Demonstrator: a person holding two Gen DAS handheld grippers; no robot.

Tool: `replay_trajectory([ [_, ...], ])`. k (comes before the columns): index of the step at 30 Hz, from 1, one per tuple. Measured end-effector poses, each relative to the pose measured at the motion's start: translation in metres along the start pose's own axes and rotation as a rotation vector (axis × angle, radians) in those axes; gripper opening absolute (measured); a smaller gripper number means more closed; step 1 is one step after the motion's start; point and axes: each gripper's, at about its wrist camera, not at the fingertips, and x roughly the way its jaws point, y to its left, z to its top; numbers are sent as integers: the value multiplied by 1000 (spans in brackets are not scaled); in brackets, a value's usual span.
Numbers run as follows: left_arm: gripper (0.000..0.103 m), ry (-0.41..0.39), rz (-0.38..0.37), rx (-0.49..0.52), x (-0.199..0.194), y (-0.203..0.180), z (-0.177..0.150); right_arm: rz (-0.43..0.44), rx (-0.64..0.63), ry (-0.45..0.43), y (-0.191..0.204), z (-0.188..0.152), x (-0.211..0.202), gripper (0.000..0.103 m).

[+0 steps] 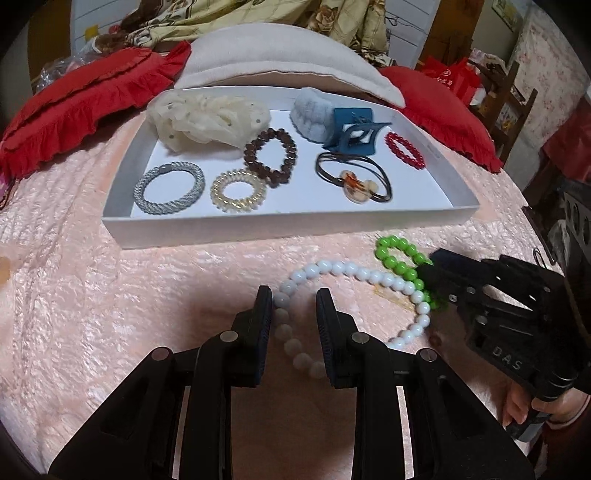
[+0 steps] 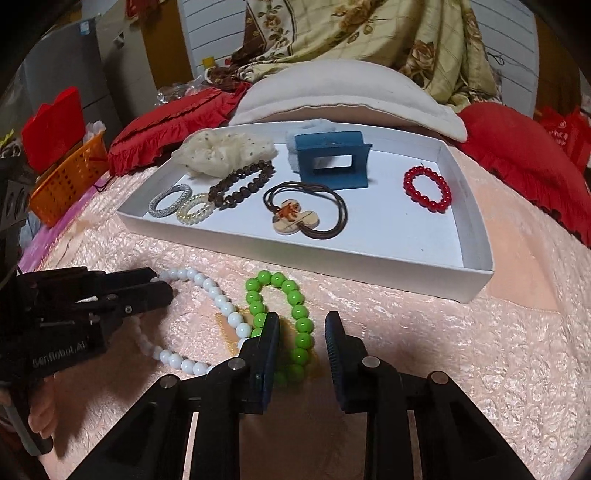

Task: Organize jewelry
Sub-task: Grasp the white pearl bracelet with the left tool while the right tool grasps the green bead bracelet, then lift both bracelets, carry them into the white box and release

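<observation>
Most of the sorting looked finished. The white tray (image 2: 476, 273) on the pink bedspread (image 2: 461, 350) already held a cream scrunchie (image 2: 225, 151), a brown bead bracelet (image 2: 240, 186), a silver braided hair tie (image 2: 170, 201), a clear spiral hair tie (image 2: 194, 214), a blue claw clip (image 2: 328, 162) in front of a pale fluffy scrunchie (image 1: 312, 114), a brown cord hair tie with a clover charm (image 2: 303, 218) and a red bead bracelet (image 2: 426, 188).

Two pieces were left outside, lying on the bedspread just in front of the tray's near wall: the white bead bracelet (image 1: 369, 275) and the green bead bracelet (image 2: 291, 306). Their strands crossed at one side, touching.

The left gripper (image 1: 295, 299) was low over the white bracelet with its fingers apart, one side of the loop running between them; nothing was clamped yet. The right gripper (image 2: 302, 325) likewise had its fingers spread, straddling the green beads without pinching them.

Judging from this, each piece needed a grasp and a short lift over the tray wall. The overlap of the two strands seemed the main nuisance: lifting one could drag the other. Free space in the tray lay mostly along its near side and right corner.

Around the tray sat red ruffled cushions (image 1: 74, 103), a cream pillow (image 1: 280, 59), a floral blanket (image 2: 388, 33) and an orange basket (image 2: 66, 181), none blocking the route.
</observation>
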Motion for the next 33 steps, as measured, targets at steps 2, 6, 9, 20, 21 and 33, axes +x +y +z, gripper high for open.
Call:
replay_trajectory([
  [2, 9, 16, 6, 12, -2, -6, -4, -7, -10, -2, 4, -1, 0, 25],
  [6, 8, 45, 5, 5, -10, -13, -11, -50, -27, 1, 13, -4, -2, 9],
  [9, 8, 26, 5, -7, -28, -14, -15, 1, 34, 10, 6, -3, -9, 9],
  [20, 8, -78, -11, -14, -107, -22, -8, 33, 90, -108, -3, 5, -76, 9],
  [21, 8, -83, -11, -14, -111, -22, -7, 33, 93, -119, -4, 5, -83, 9],
  [33, 8, -135, -4, -36, -147, -20, 30, 1, 145, -196, -37, 21, -133, 9],
])
